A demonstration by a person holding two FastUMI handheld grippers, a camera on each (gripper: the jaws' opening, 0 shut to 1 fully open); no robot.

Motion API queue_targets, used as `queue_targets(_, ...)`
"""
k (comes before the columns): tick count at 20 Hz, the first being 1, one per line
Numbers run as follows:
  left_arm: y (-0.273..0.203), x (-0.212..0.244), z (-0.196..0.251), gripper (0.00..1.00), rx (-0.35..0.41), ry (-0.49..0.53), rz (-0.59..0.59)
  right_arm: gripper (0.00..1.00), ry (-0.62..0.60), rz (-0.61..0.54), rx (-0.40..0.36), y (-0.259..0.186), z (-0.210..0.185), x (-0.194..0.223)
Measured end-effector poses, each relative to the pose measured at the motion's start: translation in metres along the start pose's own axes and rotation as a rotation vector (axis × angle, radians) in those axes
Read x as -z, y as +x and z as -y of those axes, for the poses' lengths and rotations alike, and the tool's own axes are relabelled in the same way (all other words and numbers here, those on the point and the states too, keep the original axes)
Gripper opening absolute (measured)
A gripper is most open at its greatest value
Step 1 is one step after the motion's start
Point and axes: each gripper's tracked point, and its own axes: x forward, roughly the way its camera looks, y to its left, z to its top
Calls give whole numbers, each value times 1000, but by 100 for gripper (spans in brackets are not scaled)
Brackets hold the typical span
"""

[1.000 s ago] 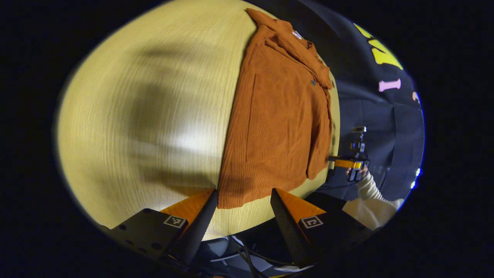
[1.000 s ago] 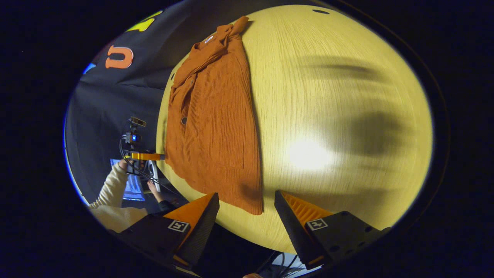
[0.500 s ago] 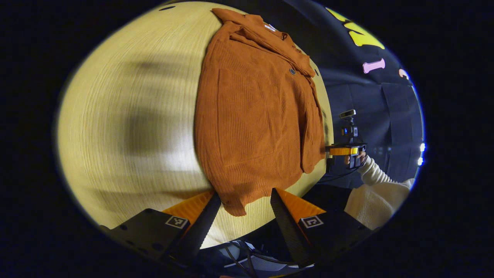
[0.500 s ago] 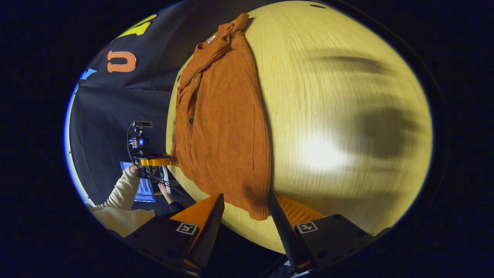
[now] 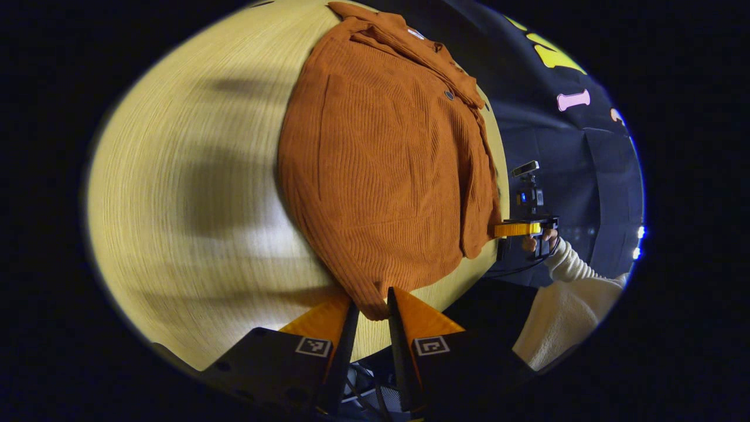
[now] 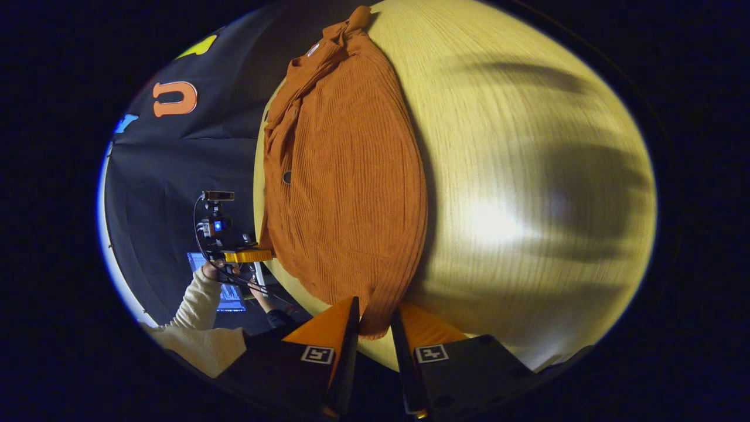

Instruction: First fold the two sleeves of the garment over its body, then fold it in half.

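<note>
An orange ribbed garment [image 5: 381, 164] lies flat on the pale wooden table [image 5: 193, 176], collar at the far end, a sleeve [image 5: 477, 193] folded along its edge. My left gripper [image 5: 370, 296] is at the near hem, its jaws drawn in on one hem corner. In the right gripper view the same garment [image 6: 345, 176] stretches away, and my right gripper [image 6: 375, 305] pinches the other hem corner. Each view also catches the opposite gripper at the table's edge: the right gripper [image 5: 518, 228] and the left gripper [image 6: 249, 255], each touching the garment's side.
Bare table [image 6: 527, 176] spreads wide beside the garment, crossed by soft shadows. The table's near edge lies just under both grippers. A person's cream sleeve [image 5: 562, 310] and a lit screen [image 6: 220, 293] sit off the table, before the black cloth wall.
Both grippers came forward to the near hem and went from wide open to shut, each on a hem corner. The garment has stayed flat.
</note>
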Motion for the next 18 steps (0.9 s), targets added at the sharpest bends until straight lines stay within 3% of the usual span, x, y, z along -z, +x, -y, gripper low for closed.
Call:
queue_targets(6,-1,-25,-5,37,16,-85,67,36,-46,-7,45,-2,4,5)
queue_targets(13,-6,-27,-10,38,-2,-74,57,35,-14,-13,53,4,3,1)
queue_targets(14,-6,-26,-13,34,-18,-77,52,31,3,-13,50,2,3,2)
queue_targets(15,-6,-24,-11,29,-10,-87,51,18,17,-8,45,5,3,2)
queue_targets(16,-5,-25,-8,17,-17,-121,55,17,21,1,46,7,2,2)
queue_targets(18,-3,-23,-3,12,-31,-125,52,12,9,23,80,4,5,2)
